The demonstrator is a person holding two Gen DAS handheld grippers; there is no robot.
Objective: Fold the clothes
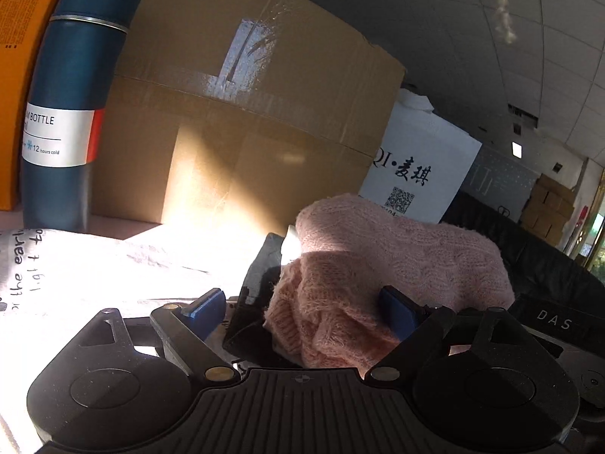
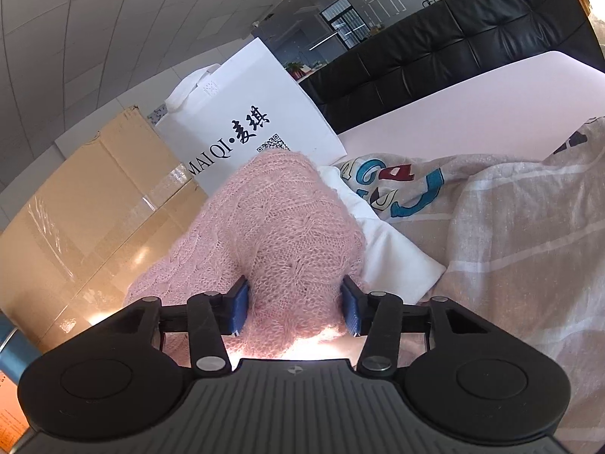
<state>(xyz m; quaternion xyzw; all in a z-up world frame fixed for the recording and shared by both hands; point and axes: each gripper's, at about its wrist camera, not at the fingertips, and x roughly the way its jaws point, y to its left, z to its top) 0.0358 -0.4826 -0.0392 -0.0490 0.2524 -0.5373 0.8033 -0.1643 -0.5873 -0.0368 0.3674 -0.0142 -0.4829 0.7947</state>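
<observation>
Pink sweater point(image 2: 272, 227) clamped in right gripper point(image 2: 295, 308), left gripper point(image 1: 302, 308) apart; bag point(image 2: 249, 113) reads "MAI QI"

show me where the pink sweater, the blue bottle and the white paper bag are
pink sweater point(image 2: 276, 227): right wrist view, middle of the knit.
blue bottle point(image 1: 72, 75): left wrist view, body above the label.
white paper bag point(image 2: 245, 106): right wrist view, front face.

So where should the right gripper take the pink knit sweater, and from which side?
At the bunched near end of the pink knit sweater, coming in low from the front: that fold already sits between the right gripper pads, thick enough to pinch, while the far end drapes away toward the white bag.
</observation>
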